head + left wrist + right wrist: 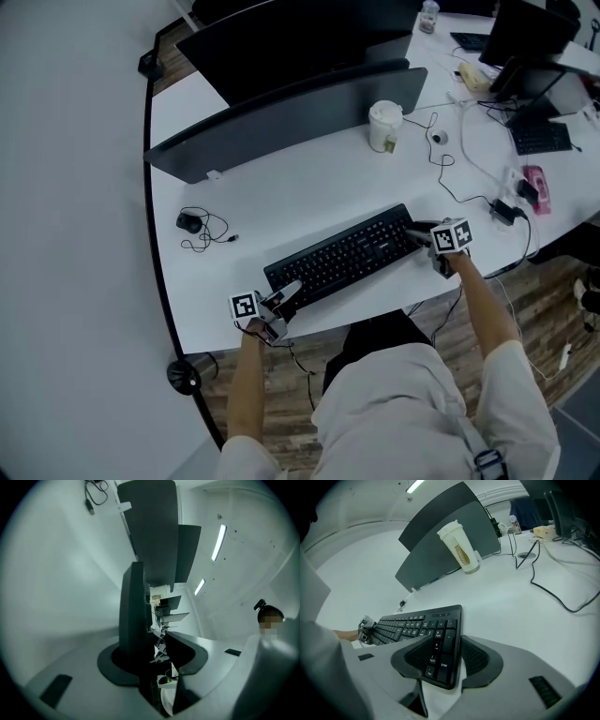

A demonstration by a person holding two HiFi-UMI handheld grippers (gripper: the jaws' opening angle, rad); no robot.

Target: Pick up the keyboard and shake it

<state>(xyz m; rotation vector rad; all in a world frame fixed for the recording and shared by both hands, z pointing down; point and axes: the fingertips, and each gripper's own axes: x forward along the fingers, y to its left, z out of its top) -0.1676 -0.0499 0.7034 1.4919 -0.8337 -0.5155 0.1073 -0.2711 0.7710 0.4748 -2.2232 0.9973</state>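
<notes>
Black keyboard (342, 255), white desk (281, 202)

The person's bare left forearm (246, 384) reaches forward and holds the left gripper (289, 292), grey with a square-marker cube (246, 305) on top, low and rolled onto its side. Its jaws straddle the left end of the black keyboard (347, 255). One pad lies against the keyboard, while a gap shows at the other. The bare right forearm (483, 300) stretches further forward. The right gripper (418, 235) (its marker cube (452, 235) tilted) points inward at the other end. In the right gripper view its two pads sit against either side of that end, apparently gripping it.
</notes>
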